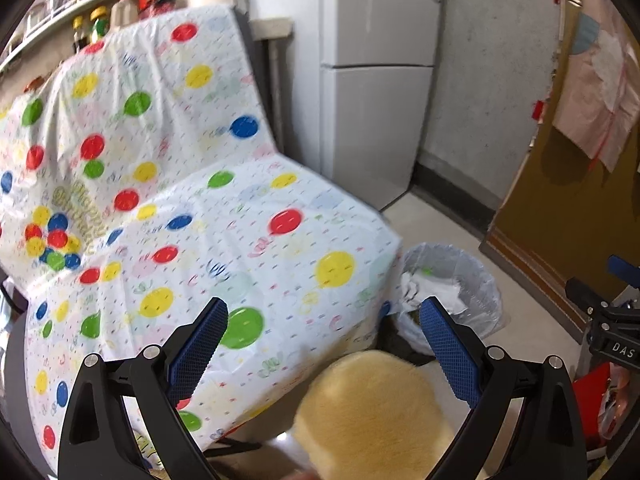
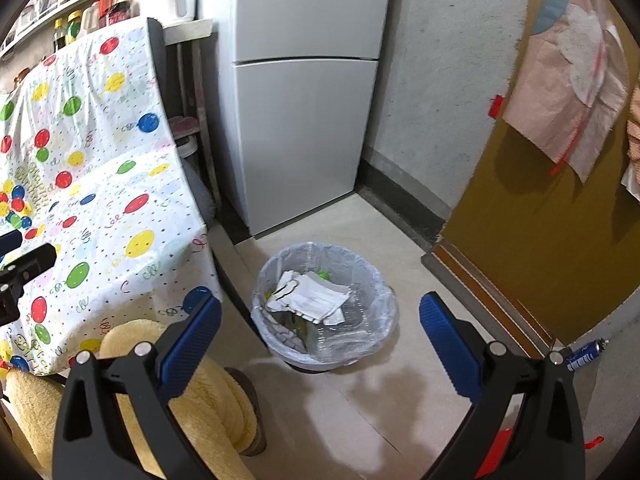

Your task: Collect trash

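A round trash bin (image 2: 325, 308) lined with a clear bag stands on the floor by the table corner. It holds crumpled white paper (image 2: 308, 296) and clear plastic. It also shows in the left wrist view (image 1: 452, 292), partly behind the table. My right gripper (image 2: 320, 320) is open and empty, above the floor and facing the bin. My left gripper (image 1: 324, 320) is open and empty, over the table's corner. The table (image 1: 240, 240) wears a white balloon-print cloth.
A yellow fuzzy stool (image 2: 192, 392) stands below the grippers by the table. A white fridge (image 2: 304, 120) stands behind the bin. A brown door (image 2: 560, 240) is at right. A blue spray can (image 2: 586, 354) lies on the floor. Shelves with bottles (image 1: 92, 20) are behind.
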A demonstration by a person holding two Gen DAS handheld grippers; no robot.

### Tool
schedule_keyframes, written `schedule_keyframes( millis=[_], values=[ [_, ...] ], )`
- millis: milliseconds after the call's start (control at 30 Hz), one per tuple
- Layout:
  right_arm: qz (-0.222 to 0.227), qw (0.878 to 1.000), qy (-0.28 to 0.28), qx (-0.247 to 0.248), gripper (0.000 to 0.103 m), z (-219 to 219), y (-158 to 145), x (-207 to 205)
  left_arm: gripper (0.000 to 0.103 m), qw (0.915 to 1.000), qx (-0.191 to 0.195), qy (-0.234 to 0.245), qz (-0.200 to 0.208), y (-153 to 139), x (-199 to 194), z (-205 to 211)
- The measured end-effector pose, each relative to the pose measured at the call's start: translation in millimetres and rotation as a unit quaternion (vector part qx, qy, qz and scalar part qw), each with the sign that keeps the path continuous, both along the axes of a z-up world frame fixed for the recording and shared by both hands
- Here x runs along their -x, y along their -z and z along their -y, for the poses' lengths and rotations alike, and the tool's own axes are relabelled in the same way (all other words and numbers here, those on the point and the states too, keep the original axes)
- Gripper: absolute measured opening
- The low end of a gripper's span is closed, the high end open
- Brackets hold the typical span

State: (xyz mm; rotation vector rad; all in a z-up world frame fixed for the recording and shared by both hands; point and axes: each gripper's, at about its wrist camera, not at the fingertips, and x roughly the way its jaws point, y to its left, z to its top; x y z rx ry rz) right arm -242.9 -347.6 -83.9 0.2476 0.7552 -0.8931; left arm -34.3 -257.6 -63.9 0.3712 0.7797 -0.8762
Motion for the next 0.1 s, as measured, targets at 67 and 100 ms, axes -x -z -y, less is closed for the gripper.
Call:
schedule_keyframes(
  millis=[67, 100],
  values=[
    [-0.004, 1.000, -0.021, -0.007, 0.097, 0, 4, -17, 0.096, 0.9999, -0.003, -0.014, -0.002, 5, -13, -12],
    [-0.005, 0.999, -0.036, -0.012, 0.097, -2, 7, -30, 0.096, 0.9997, -0.004, -0.022, -0.004, 8, -22, -20]
  ],
)
